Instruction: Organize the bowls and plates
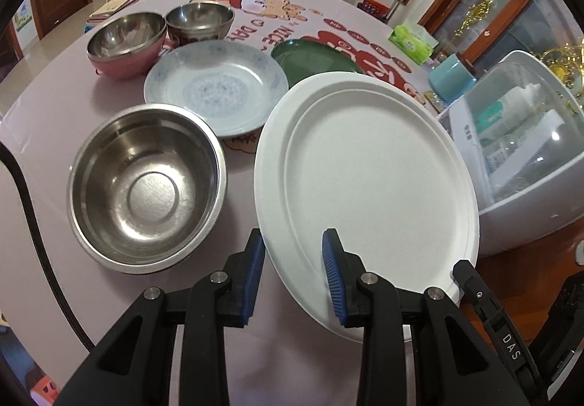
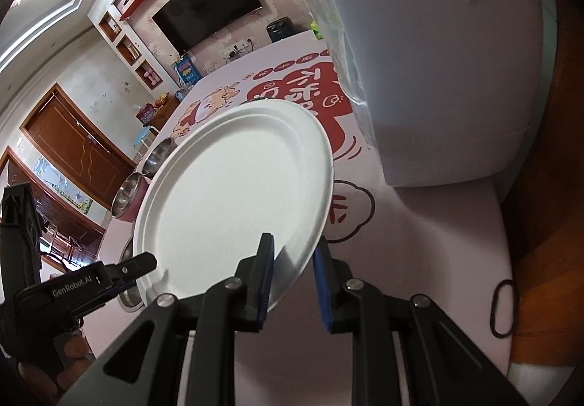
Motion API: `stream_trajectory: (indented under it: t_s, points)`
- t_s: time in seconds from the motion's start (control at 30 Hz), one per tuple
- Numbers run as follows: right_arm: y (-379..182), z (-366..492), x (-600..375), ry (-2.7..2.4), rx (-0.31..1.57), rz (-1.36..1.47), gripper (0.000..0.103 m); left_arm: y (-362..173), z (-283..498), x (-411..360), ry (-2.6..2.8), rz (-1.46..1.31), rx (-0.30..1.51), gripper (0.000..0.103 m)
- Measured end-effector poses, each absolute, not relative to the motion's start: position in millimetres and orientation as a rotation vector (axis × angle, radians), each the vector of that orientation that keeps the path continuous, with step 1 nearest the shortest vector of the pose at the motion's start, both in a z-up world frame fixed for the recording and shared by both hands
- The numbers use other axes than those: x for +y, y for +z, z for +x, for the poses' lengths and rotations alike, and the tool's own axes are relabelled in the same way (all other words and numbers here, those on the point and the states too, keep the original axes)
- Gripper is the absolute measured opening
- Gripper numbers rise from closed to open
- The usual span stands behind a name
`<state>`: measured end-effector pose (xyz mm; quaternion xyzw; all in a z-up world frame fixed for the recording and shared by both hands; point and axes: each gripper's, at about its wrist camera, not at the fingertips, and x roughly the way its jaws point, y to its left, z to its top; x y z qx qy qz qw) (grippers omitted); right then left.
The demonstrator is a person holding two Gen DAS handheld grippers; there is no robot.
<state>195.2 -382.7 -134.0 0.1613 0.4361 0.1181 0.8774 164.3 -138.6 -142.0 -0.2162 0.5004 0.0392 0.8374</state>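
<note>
A white paper plate point(image 1: 368, 183) is tilted up above the table. My left gripper point(image 1: 294, 271) straddles its near left rim with its fingers wide apart, not pinching it. My right gripper point(image 2: 294, 276) straddles the plate's point(image 2: 237, 194) near right rim, its fingers also apart. The right gripper's tip point(image 1: 465, 273) shows at the plate's right edge in the left wrist view. A steel bowl point(image 1: 146, 187) sits left of the plate. A blue-patterned plate point(image 1: 215, 88), a dark green plate point(image 1: 314, 57), a pink-based steel bowl point(image 1: 126, 37) and another steel bowl point(image 1: 199, 21) lie behind.
A white domed appliance point(image 1: 529, 150) with bottles inside stands right of the plate, close to it point(image 2: 438, 59). A green tissue pack point(image 1: 412, 41) and a teal box point(image 1: 452, 76) are behind it. The pink printed tablecloth point(image 1: 54, 107) covers the table. A black hair band point(image 2: 503, 307) lies near the table's right edge.
</note>
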Motion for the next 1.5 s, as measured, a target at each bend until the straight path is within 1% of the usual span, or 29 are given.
stream_trajectory:
  t_s: [0.13,0.23,0.67,0.97,1.33,1.5]
  points:
    - [-123,185,-377,0.254,0.895,0.321,0.021,-128,155,-136,0.083,-0.421,1.043,0.029]
    - [-115,177,-372,0.257,0.880,0.310,0.021,-119,147,-131,0.080,-0.402,1.035,0.024]
    - [-106,132,-333,0.291,0.873,0.266,0.022,-103,107,-92,0.075,-0.378,1.010,0.024]
    - [-98,80,-295,0.257,0.862,0.263,0.023,-99,68,-56,0.018,-0.350,1.001,0.024]
    - [-88,14,-249,0.180,0.834,0.301,0.023,-86,18,-18,-0.075,-0.233,0.977,0.025]
    - [-91,-16,-228,0.152,0.835,0.308,0.023,-89,-3,-2,-0.104,-0.203,1.003,0.025]
